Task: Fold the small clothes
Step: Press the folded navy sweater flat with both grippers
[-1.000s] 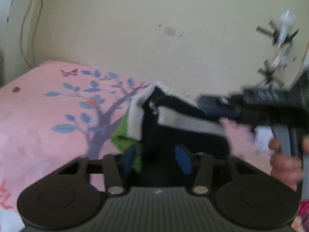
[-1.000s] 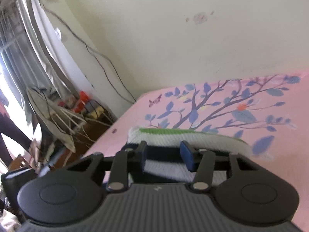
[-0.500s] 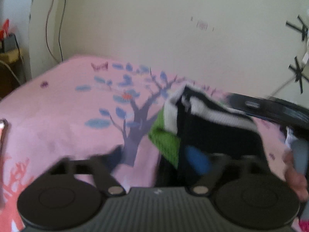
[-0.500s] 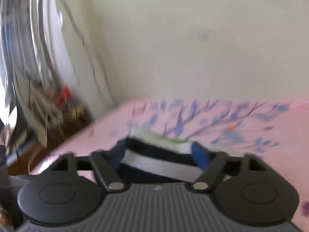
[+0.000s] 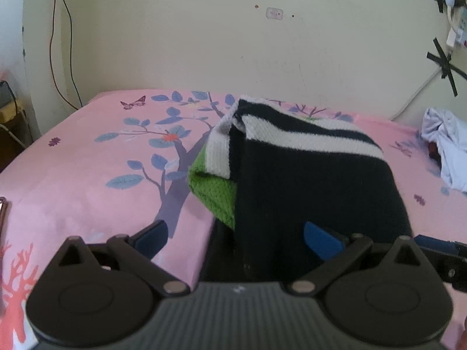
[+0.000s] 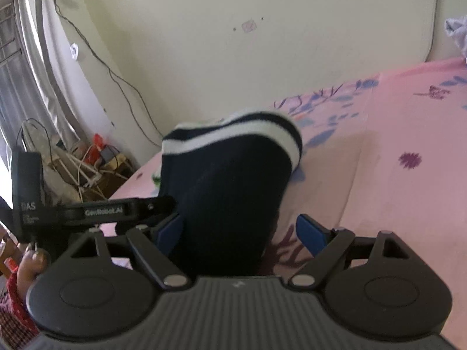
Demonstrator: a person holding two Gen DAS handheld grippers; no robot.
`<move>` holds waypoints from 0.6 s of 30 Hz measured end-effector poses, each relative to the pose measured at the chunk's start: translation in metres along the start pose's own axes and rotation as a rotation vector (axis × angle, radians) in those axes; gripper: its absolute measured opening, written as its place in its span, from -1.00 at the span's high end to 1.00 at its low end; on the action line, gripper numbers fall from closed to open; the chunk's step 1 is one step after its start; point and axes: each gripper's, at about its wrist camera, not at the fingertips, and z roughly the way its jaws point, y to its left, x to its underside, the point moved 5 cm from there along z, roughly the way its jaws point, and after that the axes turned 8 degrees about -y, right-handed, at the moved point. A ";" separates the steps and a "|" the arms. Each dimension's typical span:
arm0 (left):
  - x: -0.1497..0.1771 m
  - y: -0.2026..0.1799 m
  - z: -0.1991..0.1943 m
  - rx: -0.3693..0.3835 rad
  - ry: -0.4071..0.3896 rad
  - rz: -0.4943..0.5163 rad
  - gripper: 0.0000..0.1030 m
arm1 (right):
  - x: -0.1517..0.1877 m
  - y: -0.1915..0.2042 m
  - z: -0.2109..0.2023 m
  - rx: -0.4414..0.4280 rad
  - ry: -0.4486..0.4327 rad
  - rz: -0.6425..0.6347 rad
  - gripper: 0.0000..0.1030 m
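A folded knit garment (image 5: 306, 169), navy with white stripes and a green part (image 5: 214, 185) underneath, lies on the pink bed sheet (image 5: 87, 169). My left gripper (image 5: 236, 237) is open, its blue pads on either side of the garment's near edge. In the right wrist view the same garment (image 6: 230, 175) lies between the blue pads of my right gripper (image 6: 239, 230), which is open too. The left gripper's body (image 6: 96, 211) shows at the left of that view, held by a hand.
A crumpled white cloth (image 5: 446, 145) lies at the bed's right side. A cream wall (image 5: 204, 29) stands behind the bed. Cables and clutter (image 6: 84, 160) sit on the floor beside the bed's left edge.
Both grippers have opened and let go of the garment, which now rests folded on the bed. Both have shifted position around it.
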 end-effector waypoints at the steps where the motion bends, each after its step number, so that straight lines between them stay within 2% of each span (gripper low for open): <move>1: 0.002 0.000 0.000 -0.002 0.001 0.001 -0.99 | 0.002 -0.001 0.002 0.000 0.005 0.006 -0.59; 13: 0.022 0.003 0.002 -0.019 -0.009 -0.038 -1.00 | 0.004 -0.012 0.000 0.007 0.029 0.048 -0.79; 18: 0.027 0.005 0.001 -0.021 -0.025 -0.045 -1.00 | 0.004 -0.013 0.000 -0.001 0.028 0.053 -0.81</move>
